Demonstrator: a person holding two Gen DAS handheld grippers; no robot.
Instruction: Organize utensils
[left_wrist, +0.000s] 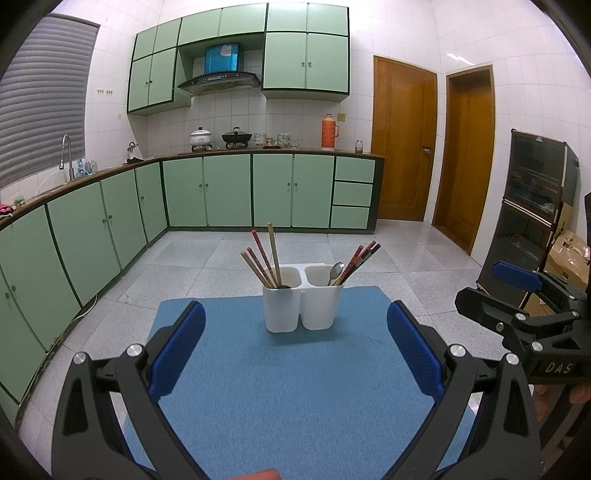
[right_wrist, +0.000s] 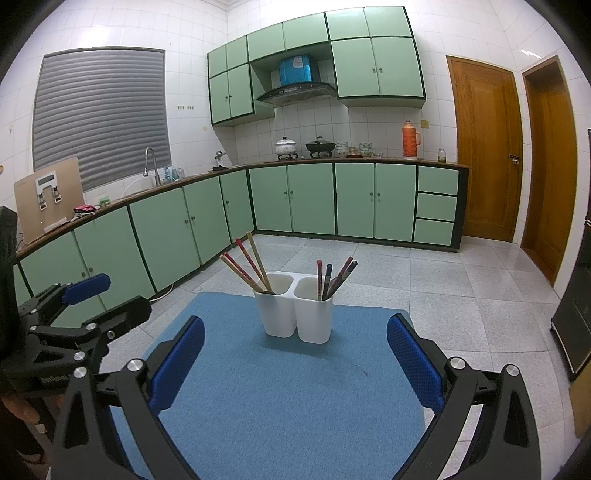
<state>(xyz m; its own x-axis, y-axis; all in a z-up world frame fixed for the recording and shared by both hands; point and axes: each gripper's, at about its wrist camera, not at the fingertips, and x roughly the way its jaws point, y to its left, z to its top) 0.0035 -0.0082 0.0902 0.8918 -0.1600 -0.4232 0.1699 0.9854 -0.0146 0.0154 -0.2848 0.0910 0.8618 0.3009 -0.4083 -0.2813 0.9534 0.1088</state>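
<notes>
Tabletop (left_wrist: 295, 387): covered by a blue felt-like mat, it fills the space under and ahead of both sets of jaws; the cloth looks grippy enough to keep light things from sliding much.

Holder (left_wrist: 303, 302): white plastic twin-cup caddy standing upright on the mat, straight ahead of both grippers and well beyond the pad tips. Judged light, stiff and smooth-walled, so it could tip or skate if a utensil is dragged sideways against its rim.

Left gripper (left_wrist: 295, 350): jaws spread wide, nothing between the blue pads; holder centred in the gap, farther out.

Right gripper (right_wrist: 295, 360): jaws likewise spread wide and empty; in the left wrist view it sits off to the right side, near the mat's edge.

Left-cup chopsticks (left_wrist: 264, 258): several pale wooden and reddish sticks fanned up and to the left out of the cup that lies ahead-left of the jaws. Thin, rigid, light; lacquered ones likely slick. Best hold is judged to be the upper shaft, above the rim, pads across the stick.

Right-cup chopsticks (left_wrist: 360, 260): dark and red sticks leaning up and to the right from the cup ahead-right of the jaws. Same handling; bunched closely, so pinching one alone may catch a neighbour.

Spoon (left_wrist: 336, 271): metal, bowl end up, in the right cup beside those sticks; seen only from the left wrist. Smooth, stiff and a little heavier; the neck just below the bowl looks the surest place to pinch.
</notes>
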